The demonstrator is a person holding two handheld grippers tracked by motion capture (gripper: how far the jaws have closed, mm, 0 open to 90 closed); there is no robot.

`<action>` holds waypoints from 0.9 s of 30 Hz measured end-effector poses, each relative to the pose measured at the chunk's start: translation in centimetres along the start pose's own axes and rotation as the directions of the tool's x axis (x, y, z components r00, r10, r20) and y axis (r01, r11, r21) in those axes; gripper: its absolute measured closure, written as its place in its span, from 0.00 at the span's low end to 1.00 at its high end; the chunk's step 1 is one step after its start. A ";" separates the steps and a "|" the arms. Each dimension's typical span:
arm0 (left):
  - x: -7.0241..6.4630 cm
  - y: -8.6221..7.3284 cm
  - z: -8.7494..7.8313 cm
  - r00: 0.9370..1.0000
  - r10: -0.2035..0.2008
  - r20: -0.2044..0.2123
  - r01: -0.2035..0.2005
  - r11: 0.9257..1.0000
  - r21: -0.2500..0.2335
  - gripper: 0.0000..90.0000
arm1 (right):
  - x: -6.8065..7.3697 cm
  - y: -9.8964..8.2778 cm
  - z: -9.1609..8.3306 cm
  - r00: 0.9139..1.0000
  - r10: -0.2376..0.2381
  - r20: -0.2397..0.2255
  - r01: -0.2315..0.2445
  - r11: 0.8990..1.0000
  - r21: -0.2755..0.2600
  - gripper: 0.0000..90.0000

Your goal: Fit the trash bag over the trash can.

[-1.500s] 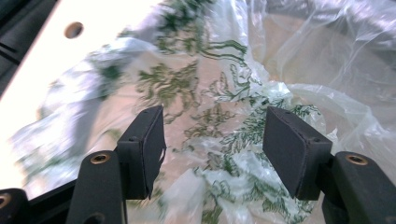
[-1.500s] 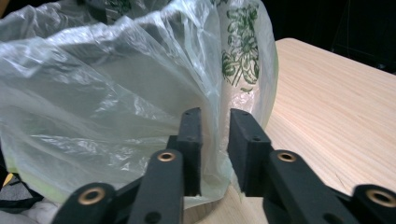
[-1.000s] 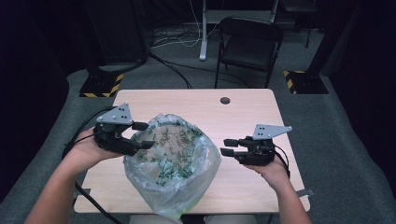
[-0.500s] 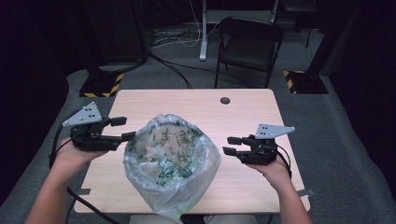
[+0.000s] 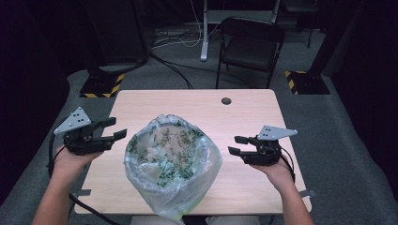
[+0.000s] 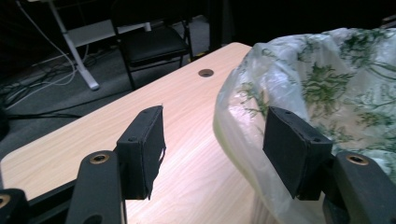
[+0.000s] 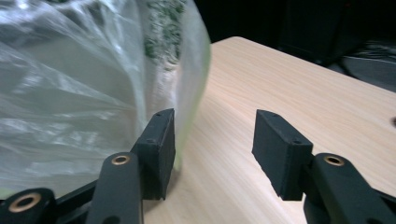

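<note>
One black two-jaw left gripper in your left hand: jaws spread, nothing between them, just beside the bag. One clear plastic bag printed with green sprigs, mid-table on the pale wooden table, mouth upward, long axis apparently running toward you. Your left gripper view adds the bag's wall close by one pad. One black two-jaw right gripper: jaws just opening, empty.
</note>
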State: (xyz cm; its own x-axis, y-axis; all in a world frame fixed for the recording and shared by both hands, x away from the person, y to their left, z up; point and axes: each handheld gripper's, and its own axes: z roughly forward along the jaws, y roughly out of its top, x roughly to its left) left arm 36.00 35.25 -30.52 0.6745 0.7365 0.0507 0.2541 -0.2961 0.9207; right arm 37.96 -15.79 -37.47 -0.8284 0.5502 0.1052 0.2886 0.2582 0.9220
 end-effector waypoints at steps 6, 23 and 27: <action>0.3 -1.3 0.1 1.000 -0.022 -0.009 0.022 1.000 0.003 0.42 | -0.2 -0.1 0.0 0.995 -0.048 0.086 0.044 0.998 0.042 0.50; 1.7 -7.6 0.4 0.987 -0.148 -0.058 0.146 0.989 -0.025 0.39 | -2.0 -2.2 -2.3 0.966 -0.016 0.259 0.001 0.998 0.061 0.45; 1.5 -9.9 1.3 0.977 -0.172 -0.129 0.168 0.985 -0.039 0.39 | -2.6 -3.4 -2.1 0.959 0.012 0.283 -0.028 0.998 0.052 0.45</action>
State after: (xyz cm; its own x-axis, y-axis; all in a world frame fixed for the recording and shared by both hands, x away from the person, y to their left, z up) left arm 35.44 38.44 -40.04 0.5257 0.8486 -0.0588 0.3368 -0.1441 0.9305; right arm 38.10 -19.76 -40.06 -0.6547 0.7558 0.0064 0.3365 0.2838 0.8979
